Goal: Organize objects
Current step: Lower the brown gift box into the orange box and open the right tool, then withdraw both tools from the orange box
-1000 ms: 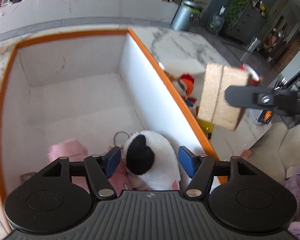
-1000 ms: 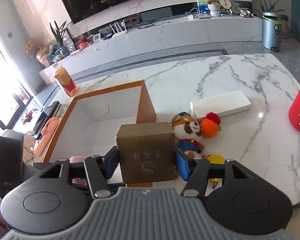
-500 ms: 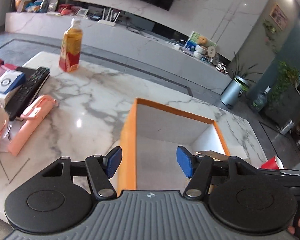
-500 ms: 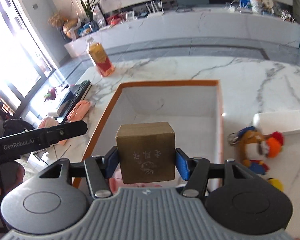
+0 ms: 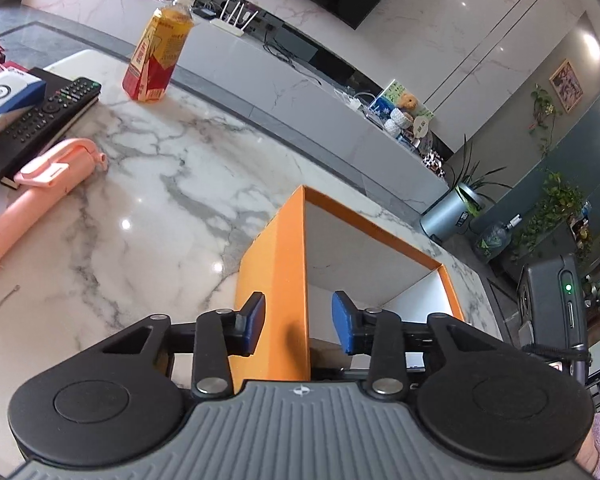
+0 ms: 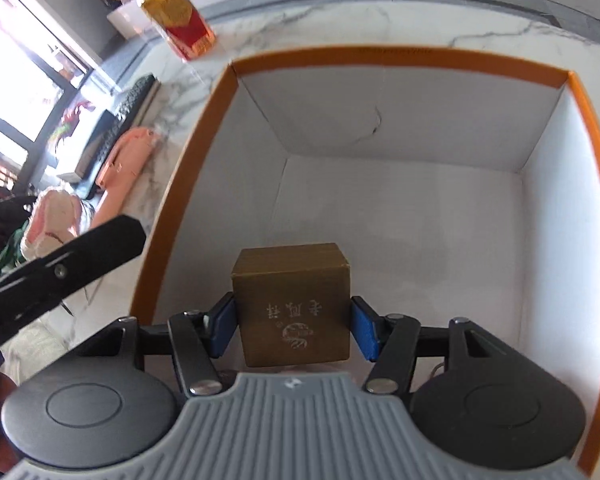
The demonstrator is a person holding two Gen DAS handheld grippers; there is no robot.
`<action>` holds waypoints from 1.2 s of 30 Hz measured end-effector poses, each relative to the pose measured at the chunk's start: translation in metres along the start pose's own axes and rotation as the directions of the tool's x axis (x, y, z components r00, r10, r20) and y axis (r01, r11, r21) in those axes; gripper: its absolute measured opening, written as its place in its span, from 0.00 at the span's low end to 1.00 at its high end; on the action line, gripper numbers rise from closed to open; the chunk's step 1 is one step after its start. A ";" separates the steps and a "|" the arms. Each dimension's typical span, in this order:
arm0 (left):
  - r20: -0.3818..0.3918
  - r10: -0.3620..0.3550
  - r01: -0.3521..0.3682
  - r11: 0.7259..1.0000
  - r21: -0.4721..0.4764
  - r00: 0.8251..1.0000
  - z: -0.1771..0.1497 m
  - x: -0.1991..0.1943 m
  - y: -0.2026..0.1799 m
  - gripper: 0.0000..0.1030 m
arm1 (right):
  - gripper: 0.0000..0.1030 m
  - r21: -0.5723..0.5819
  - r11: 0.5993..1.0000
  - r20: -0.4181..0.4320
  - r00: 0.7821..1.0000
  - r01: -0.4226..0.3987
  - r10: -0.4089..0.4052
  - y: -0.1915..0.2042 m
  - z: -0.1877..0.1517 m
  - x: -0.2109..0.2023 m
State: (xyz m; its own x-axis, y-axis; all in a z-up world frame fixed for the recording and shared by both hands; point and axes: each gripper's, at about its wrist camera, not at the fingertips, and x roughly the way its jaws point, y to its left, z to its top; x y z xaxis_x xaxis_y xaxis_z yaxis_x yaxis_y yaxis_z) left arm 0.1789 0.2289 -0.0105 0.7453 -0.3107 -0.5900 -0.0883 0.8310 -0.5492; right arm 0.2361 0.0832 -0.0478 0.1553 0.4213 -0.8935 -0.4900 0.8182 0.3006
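An orange box with a white inside [image 6: 400, 208] stands on the marble table. My right gripper [image 6: 292, 326] is shut on a small brown carton with printed characters [image 6: 292, 304] and holds it inside the box, above its floor. My left gripper [image 5: 298, 326] is open, its fingers straddling the box's left wall [image 5: 276, 280] without pressing it. The left gripper's side [image 6: 60, 268] shows at the left of the right wrist view.
Left of the box lie a pink handle-shaped object [image 5: 40, 196], a black remote [image 5: 40, 120] and a tea bottle [image 5: 160, 56]. The bottle also shows in the right wrist view [image 6: 176, 20]. A TV console stands beyond the table.
My right gripper carried the carton from above the box's edge down into the box. My left gripper rose out of the box, moved left and dropped astride its left wall.
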 end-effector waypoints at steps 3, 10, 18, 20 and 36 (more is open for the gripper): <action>-0.017 0.006 -0.006 1.000 0.015 1.000 -0.002 0.007 0.000 0.35 | 0.60 -0.021 1.000 -0.011 1.000 -0.003 0.003 0.004 -0.001 0.004; -0.013 0.007 -0.006 1.000 0.016 1.000 -0.004 0.006 0.000 0.35 | 0.60 0.071 0.990 -0.037 0.991 -0.124 0.127 -0.006 0.003 0.005; -0.011 0.001 -0.001 1.000 0.000 1.000 -0.004 0.006 0.001 0.31 | 0.59 0.091 0.984 0.022 0.988 -0.151 0.150 -0.014 0.008 -0.006; -0.002 -0.001 0.001 1.000 -0.013 1.000 -0.003 0.006 0.002 0.31 | 0.59 0.064 0.989 0.056 0.990 -0.136 0.132 -0.013 0.013 -0.009; 0.011 -0.027 0.028 0.999 -0.040 1.000 -0.002 0.008 0.008 0.30 | 0.31 0.014 0.994 0.029 0.994 -0.108 0.108 -0.015 0.017 0.012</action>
State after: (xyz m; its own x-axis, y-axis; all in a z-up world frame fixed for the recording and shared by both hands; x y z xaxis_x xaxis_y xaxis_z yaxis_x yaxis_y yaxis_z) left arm 0.1824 0.2323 -0.0207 0.7547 -0.3281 -0.5681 -0.0940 0.8030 -0.5886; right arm 0.2598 0.0829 -0.0573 0.1265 0.5180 -0.8460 -0.4922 0.7732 0.3999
